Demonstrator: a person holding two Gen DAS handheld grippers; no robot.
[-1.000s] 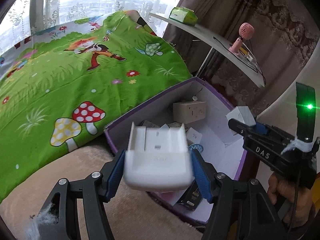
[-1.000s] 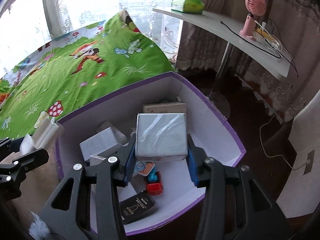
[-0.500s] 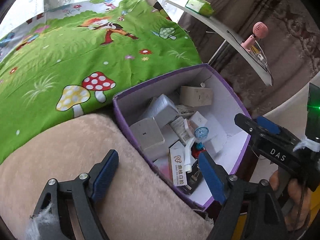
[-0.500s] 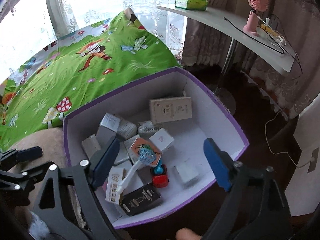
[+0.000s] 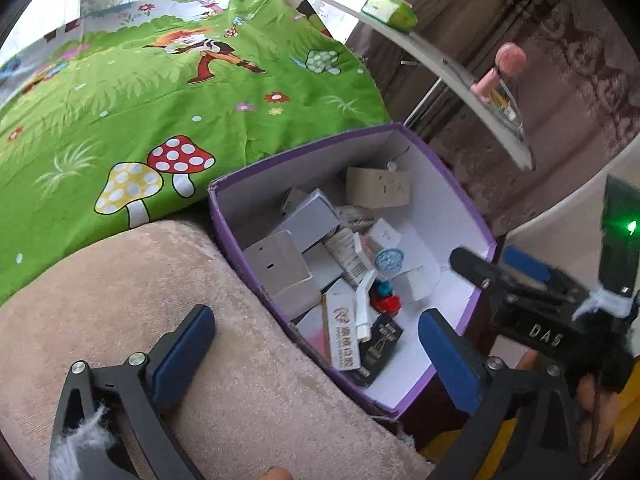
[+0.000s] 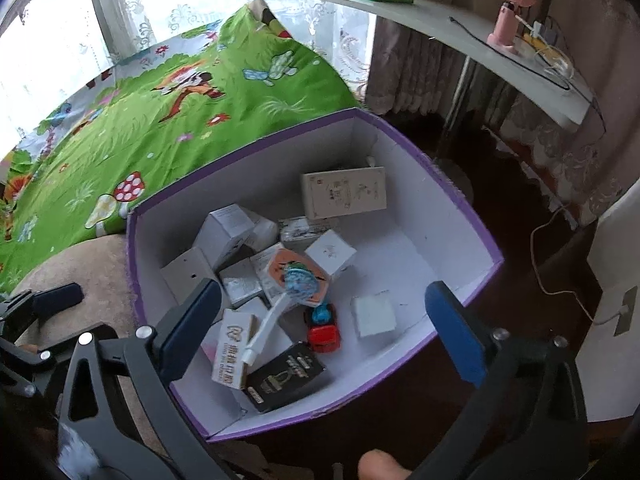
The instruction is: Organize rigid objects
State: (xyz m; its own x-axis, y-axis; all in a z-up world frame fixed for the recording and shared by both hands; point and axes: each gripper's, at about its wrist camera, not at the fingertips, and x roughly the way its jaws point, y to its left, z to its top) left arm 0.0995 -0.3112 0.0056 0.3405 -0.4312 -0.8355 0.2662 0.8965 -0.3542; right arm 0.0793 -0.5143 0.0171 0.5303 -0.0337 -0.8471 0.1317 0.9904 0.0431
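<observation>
Right wrist view: purple box (image 6: 460, 196) of packages below empty, wide-open right gripper (image 6: 320, 320).

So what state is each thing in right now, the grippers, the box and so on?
Left gripper: open, empty, jaws just opened.
Right gripper: open, empty, jaws just opened.
Purple box: lidless, partly filled with small boxes.
Red toy car: upright in the box.
Pink fan: standing on the shelf.
</observation>
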